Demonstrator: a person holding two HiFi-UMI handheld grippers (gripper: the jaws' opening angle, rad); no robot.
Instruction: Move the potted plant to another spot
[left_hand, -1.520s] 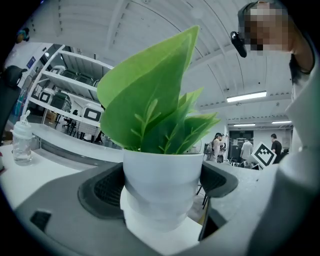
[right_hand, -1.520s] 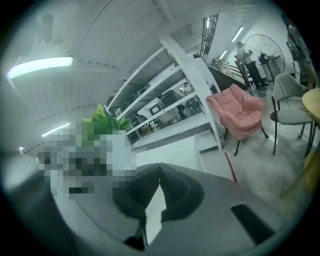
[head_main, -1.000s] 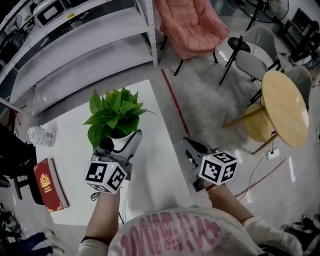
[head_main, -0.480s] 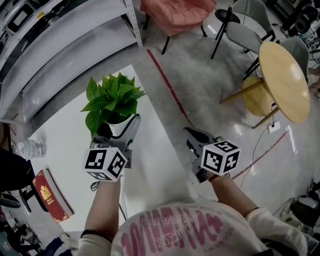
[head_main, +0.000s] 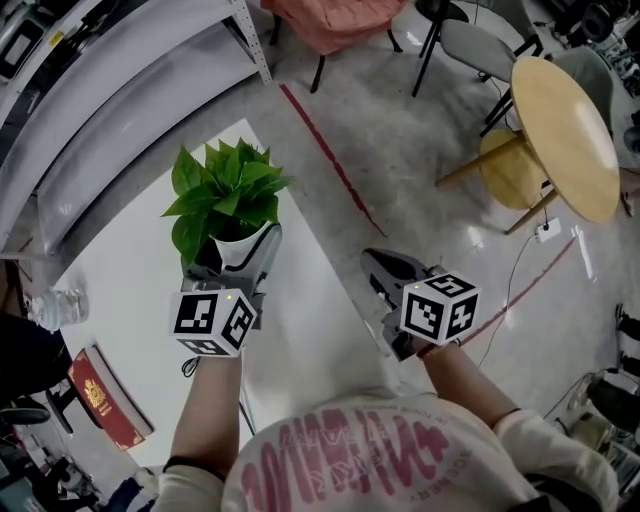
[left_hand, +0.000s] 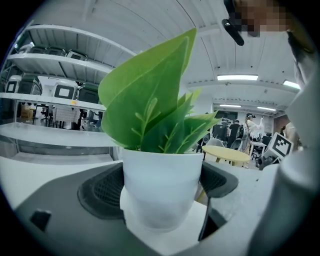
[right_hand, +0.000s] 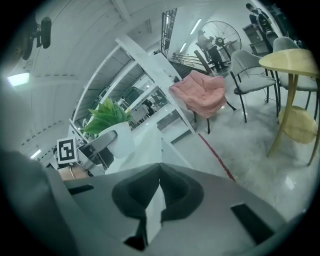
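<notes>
The potted plant (head_main: 226, 192) has broad green leaves in a small white pot (left_hand: 160, 185). My left gripper (head_main: 236, 258) is shut on the pot, one dark pad on each side, over the white table (head_main: 130, 270). I cannot tell whether the pot's base touches the tabletop. The right gripper view shows the plant (right_hand: 104, 119) at the left, held by the other gripper. My right gripper (head_main: 378, 266) is shut on nothing and hovers near the table's right edge, apart from the plant; in its own view (right_hand: 156, 192) the pads meet.
A water bottle (head_main: 45, 308) and a red book (head_main: 105, 395) lie at the table's left. Grey shelving (head_main: 120, 80) stands beyond the table. To the right, on the floor, are a red line (head_main: 330, 165), a round wooden table (head_main: 565, 130), a pink chair (right_hand: 200, 95) and grey chairs (head_main: 475, 50).
The head view has swung. My left gripper keeps its hold on the pot, which now sits farther from the bottle. The right gripper stays shut, about where it was.
</notes>
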